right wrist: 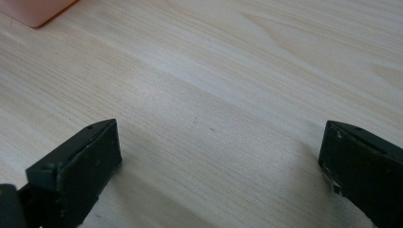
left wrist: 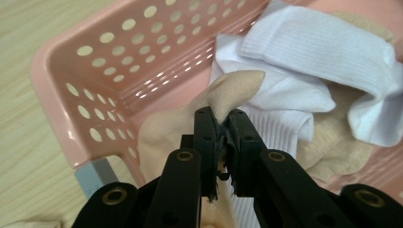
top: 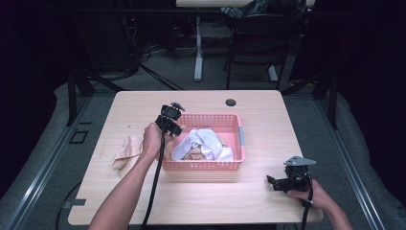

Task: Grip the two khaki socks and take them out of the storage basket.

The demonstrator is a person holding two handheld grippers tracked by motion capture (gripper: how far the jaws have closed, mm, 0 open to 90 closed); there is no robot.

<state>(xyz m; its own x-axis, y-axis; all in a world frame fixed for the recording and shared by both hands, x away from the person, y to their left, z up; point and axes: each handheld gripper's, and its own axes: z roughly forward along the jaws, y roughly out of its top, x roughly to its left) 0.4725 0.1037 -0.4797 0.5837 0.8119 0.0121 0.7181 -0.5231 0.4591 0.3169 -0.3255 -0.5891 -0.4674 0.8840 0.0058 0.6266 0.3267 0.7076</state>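
Pink basket (left wrist: 71,61): soft beige sock (left wrist: 237,88)

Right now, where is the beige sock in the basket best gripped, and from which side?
At its raised fold, from above: the left gripper is shut on that bunched peak of the beige sock, which stands clear of the white socks and the pink basket wall.

My high view looks forward and down from above the table's (top: 268,103) near edge, far enough back to take in all four edges. My left gripper view sits very close, looking down along its jaws into the left end of the pink basket (left wrist: 100,71), which the high view shares (top: 225,122). My right gripper view skims low over bare tabletop near the near right corner, catching a basket corner (right wrist: 40,12).
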